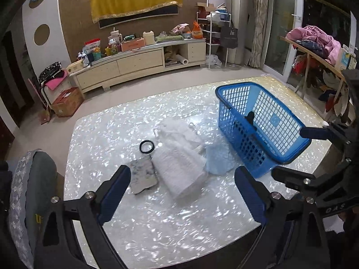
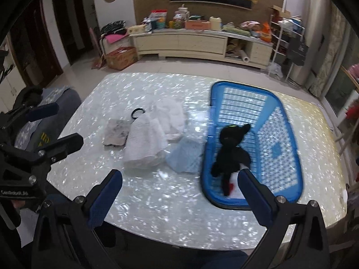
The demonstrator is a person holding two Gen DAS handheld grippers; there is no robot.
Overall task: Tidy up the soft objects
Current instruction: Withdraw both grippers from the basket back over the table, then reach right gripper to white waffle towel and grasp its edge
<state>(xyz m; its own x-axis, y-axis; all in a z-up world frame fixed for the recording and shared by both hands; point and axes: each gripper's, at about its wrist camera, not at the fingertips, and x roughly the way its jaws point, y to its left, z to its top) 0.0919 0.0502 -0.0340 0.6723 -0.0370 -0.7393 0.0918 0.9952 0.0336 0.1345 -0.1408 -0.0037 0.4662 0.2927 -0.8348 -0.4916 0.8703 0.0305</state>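
1 black toy [image 2: 233,148] lies in the basket [image 2: 289,157]; the towels [image 2: 145,143], blue cloth [image 2: 186,157] and grey cloth [image 2: 116,132] remain on the table [image 2: 157,201]. Left gripper [image 1: 179,190] and right gripper [image 2: 179,192] are both open, empty.

The left gripper [image 1: 180,188] and right gripper [image 2: 180,188] share one build: black angular frames, blue ribbed finger pads [image 1: 114,194], silver screws at the joints, and small white lettering along the side.
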